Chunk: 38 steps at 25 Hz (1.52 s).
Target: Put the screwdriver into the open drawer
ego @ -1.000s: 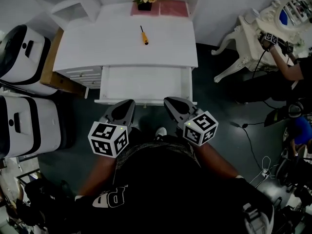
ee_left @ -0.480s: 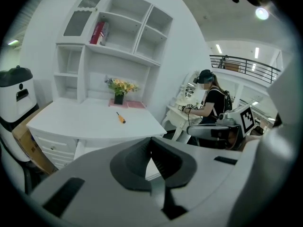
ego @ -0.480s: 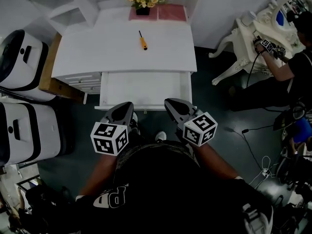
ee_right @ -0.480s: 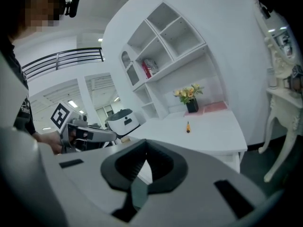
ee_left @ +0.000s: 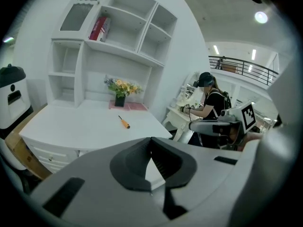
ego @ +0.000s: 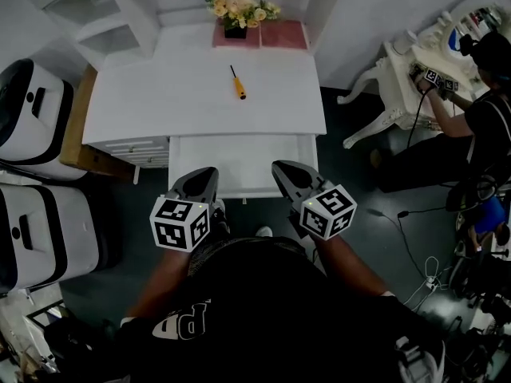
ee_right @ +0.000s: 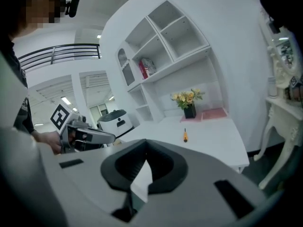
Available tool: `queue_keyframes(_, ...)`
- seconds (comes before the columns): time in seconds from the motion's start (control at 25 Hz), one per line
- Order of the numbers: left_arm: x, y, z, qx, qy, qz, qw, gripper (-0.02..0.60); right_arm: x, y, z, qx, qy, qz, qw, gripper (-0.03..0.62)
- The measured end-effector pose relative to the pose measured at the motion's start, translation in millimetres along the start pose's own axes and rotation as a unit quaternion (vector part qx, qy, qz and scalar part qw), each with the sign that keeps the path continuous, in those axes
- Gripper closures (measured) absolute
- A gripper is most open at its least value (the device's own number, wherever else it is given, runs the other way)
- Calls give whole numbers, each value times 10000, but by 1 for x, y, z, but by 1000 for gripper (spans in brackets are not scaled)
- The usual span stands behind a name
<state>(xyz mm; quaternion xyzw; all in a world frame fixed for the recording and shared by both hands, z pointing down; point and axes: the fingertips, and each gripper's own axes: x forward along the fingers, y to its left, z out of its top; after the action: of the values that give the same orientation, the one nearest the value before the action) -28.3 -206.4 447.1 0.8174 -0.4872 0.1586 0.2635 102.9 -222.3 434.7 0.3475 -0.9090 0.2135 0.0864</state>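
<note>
Both shut and empty, the left gripper (ego: 204,174) and right gripper (ego: 283,168) have moved up to the open drawer (ego: 243,162), with the screwdriver (ego: 237,82) beyond it awaiting pickup.

One screwdriver (ego: 237,82), one open drawer (ego: 239,164), one flower pot (ego: 235,14), one table (ego: 152,94), two white machines (ego: 36,102) (ego: 48,214), two grippers: left gripper (ego: 207,172), right gripper (ego: 278,167).

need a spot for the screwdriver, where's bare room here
The open drawer looks bare throughout. The desk top is free left and right of the screwdriver. Only the back edge is crowded, by the flowers and pink mat.
</note>
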Motion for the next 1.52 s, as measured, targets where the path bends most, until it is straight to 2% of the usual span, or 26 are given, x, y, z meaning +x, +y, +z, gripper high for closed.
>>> queue_keyframes(0.24,13,36,18,110,-9,-95,9999,571,36,-8,15,-96,51,-208,9997,585)
queue_keyframes(0.44,21,78,31,-30,-41,-16,10000,571,68,-16,24,-165,148,-363,9991,585)
queue_keyframes(0.92,41,155,26,-112,334,-110,9993,571,168,-63,20,-594,894,-1023,9889,583)
queue_keyframes(1.24,47,195,20,-129,477,-215,9985,571,228,-111,23,-316,1071,-1512,9822,580)
queue_keyframes(1.4,50,210,14,-44,573,-222,9981,571,250,-130,26,-160,1054,-1642,9806,577)
queue_keyframes(1.52,50,217,12,-84,602,-185,9980,571,265,-144,22,-209,1225,-1731,9770,571)
